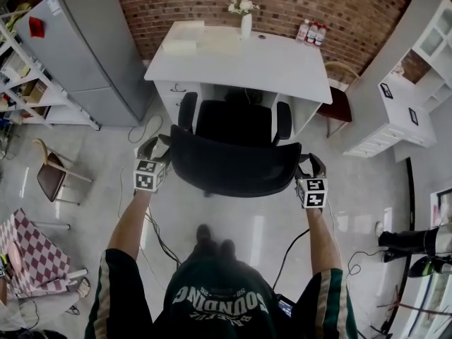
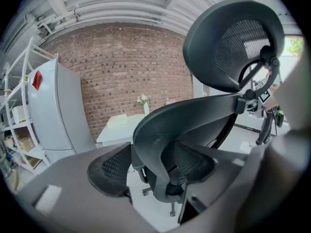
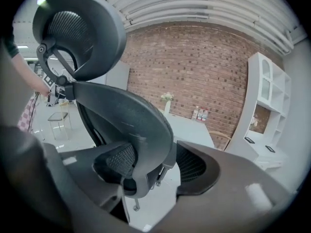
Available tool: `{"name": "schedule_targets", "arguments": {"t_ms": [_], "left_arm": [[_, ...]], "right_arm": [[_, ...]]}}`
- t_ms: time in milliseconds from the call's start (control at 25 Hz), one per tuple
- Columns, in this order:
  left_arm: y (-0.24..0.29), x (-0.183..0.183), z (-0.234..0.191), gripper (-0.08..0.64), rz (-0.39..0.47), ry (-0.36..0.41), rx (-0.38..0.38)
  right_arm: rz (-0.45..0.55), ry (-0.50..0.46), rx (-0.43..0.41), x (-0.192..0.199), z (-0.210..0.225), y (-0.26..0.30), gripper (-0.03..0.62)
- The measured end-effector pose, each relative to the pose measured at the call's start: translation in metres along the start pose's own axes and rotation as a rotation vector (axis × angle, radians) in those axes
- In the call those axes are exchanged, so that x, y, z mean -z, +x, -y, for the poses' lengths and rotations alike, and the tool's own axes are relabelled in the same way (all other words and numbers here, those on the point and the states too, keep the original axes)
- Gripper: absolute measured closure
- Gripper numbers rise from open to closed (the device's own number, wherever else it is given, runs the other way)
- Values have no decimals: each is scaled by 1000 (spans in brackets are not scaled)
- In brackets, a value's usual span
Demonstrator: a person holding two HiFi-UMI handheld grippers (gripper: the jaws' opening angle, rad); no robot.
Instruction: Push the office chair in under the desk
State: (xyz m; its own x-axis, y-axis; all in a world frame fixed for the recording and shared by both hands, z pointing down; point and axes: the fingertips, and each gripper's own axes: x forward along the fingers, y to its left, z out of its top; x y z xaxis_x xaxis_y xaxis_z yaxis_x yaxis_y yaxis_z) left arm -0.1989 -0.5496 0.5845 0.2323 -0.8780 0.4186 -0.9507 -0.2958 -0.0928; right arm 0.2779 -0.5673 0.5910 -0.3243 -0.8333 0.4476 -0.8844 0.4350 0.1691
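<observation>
Position: black mesh-backed office chair with headrest [image 1: 236, 167] stands directly ahead of both tools, its seat already partly beneath the white rectangular tabletop [image 1: 282, 69] beyond it, its armrests at the front edge. Left hand-held gripper [image 1: 160, 147] and right hand-held gripper [image 1: 306, 163] each sit astride one side of the backrest's hard curved rim. Jaws stand apart and released, the rim between the pads, no clamping evident. Handling, as judged: chair is heavy but on castors, so it should roll freely on the smooth floor. Rim is stiff and suitable to push against; the mesh would yield. Uneven pressure may swivel it, and the armrests may foul the tabletop. Markings: no brand legible on the chair. Pale lettering on the person's dark shirt [image 1: 219, 299], seen inverted, appears to read SOUNDING.
</observation>
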Motion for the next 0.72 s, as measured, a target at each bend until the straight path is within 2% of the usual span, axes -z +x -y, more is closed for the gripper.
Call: {"name": "schedule_targets", "arguments": {"t_ms": [200, 320, 360, 440, 560, 600, 720], "left_arm": [[-34, 19, 17, 273, -24, -67, -29], [-51, 30, 41, 274, -34, -68, -14], [-57, 32, 50, 276, -34, -67, -4], [-69, 34, 63, 303, -26, -61, 6], [-86, 32, 73, 343, 3, -61, -16], [-91, 32, 76, 368, 13, -67, -23], [-109, 34, 89, 425, 47, -59, -25]], "right_arm": [[56, 26, 47, 0, -1, -36, 350], [72, 60, 61, 5, -3, -55, 377], [76, 72, 67, 7, -5, -61, 405], [81, 87, 83, 12, -9, -74, 413], [82, 147, 83, 18, -20, -94, 482], [83, 189, 67, 21, -26, -101, 579], [93, 243, 26, 25, -51, -121, 592]]}}
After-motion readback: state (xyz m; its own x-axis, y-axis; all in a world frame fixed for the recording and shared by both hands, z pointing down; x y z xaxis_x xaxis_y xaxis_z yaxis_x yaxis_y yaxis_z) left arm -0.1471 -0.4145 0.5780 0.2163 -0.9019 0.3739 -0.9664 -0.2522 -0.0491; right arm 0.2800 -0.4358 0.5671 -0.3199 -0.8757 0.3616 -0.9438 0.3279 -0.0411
